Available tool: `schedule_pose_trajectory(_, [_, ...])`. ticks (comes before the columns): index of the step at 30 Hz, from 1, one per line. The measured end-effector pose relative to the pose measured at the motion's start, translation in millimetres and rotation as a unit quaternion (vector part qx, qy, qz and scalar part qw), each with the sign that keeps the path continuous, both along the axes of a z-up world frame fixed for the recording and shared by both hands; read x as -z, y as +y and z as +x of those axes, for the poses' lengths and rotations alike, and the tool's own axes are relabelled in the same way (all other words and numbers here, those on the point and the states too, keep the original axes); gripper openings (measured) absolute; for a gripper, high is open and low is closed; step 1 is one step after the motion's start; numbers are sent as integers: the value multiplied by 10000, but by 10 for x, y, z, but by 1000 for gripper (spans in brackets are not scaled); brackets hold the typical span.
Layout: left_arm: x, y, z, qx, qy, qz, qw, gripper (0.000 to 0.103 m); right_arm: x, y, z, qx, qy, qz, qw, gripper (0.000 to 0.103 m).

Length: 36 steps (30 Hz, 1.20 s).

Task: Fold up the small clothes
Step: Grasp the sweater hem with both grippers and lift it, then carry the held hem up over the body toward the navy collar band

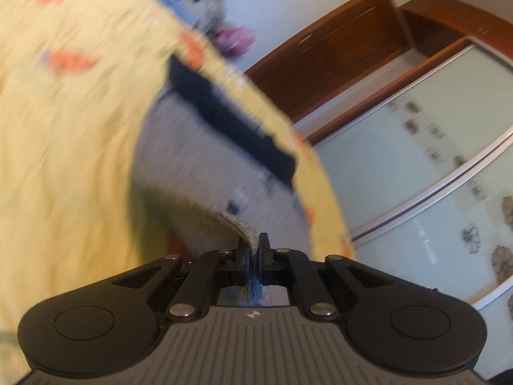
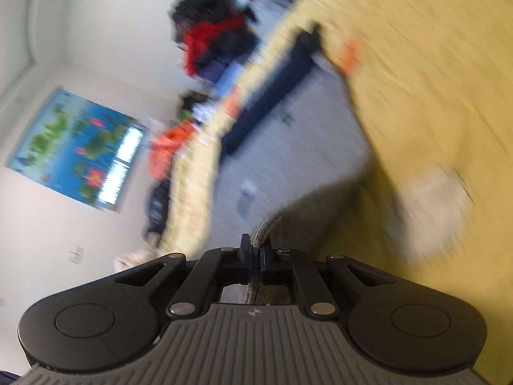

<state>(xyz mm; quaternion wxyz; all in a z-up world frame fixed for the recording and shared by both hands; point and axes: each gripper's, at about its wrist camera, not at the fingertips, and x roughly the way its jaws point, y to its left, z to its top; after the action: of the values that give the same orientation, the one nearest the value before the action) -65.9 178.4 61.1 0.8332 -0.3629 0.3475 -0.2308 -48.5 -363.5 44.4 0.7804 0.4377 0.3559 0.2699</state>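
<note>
**Left wrist and right wrist views: grey garment pinched at both ends**

Left wrist view shows the grey garment (image 1: 198, 173) spread on a yellow bedspread (image 1: 64, 128), with one knitted edge drawn up into the left gripper (image 1: 255, 253). Its jaws are pressed together on that grey edge, and cloth shows below them through the gap in the gripper body. A dark navy garment (image 1: 231, 118) lies along the far side of the grey one, near the bedspread's edge. Beyond it stand wooden shelves (image 1: 336, 54) and frosted sliding doors (image 1: 416, 166) with a flower pattern.

Right wrist view shows the right gripper (image 2: 255, 252) likewise clamped tight on a ribbed edge of the grey garment (image 2: 304, 166). A pale cloth (image 2: 433, 205), too blurred to name, lies on the bedspread to the right. A pile of dark and red clothes (image 2: 214, 41) sits past the bed, and a blue poster (image 2: 73, 147) hangs on the white wall.
</note>
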Motion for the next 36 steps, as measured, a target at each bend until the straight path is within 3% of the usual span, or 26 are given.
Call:
schedule_pose_trajectory(5, [-306,19,754,-259,-395,-27,9989,4,-278,-81,786,247,-622,511,9964,9])
schedule_pose_trajectory(9, [-418,21,1556,-442,-401,66,9982,4,-309,-181,1578,474,-683,827,9931,9])
schedule_pose_trajectory(15, [-372,-122,2734,-669,-353,559,9956,4,-23,-375,2705,946,-292,926,9908,9])
schedule_pose_trajectory(22, [62,-180,3820,-1012,-17,867,9911,5,521,-441,3627,1476,265,826,9852,11])
schedule_pose_trajectory(24, [227,-132,4065,-1250,341,939,9871,5,701,-466,3797,1849,487,788,9784,18])
schedule_pose_trajectory(25, [309,-95,4146,-1369,610,869,9849,6,765,-466,3859,1971,619,688,9760,34])
schedule_pose_trajectory(26, [377,-63,4166,-1369,743,708,9853,6,812,-459,3880,2039,706,626,9744,60])
schedule_pose_trajectory(28, [423,-22,4089,-1311,751,526,9871,7,789,-434,3794,2169,565,512,9732,85])
schedule_pose_trajectory(29, [404,-13,3993,-1330,644,594,9872,9,751,-425,3713,2127,403,513,9749,86])
schedule_pose_trajectory(30, [366,2,3875,-1348,531,718,9868,13,705,-419,3609,2038,275,501,9773,86])
schedule_pose_trajectory(31, [322,40,3756,-1380,446,837,9859,26,658,-419,3488,1940,186,454,9798,86])
schedule_pose_trajectory(32, [289,91,3617,-1463,352,916,9844,48,621,-413,3355,1830,111,373,9824,87])
schedule_pose_trajectory(33, [239,161,3468,-1621,217,962,9818,61,589,-412,3200,1731,54,268,9845,87])
schedule_pose_trajectory(34, [189,246,3312,-1845,23,1007,9776,83,568,-422,3045,1667,23,169,9859,88])
schedule_pose_trajectory(35, [141,338,3192,-2101,-163,1067,9717,91,548,-449,2887,1625,17,96,9867,90])
schedule_pose_trajectory(36, [94,430,3113,-2303,-237,1140,9661,91,556,-470,2732,1601,43,69,9871,92])
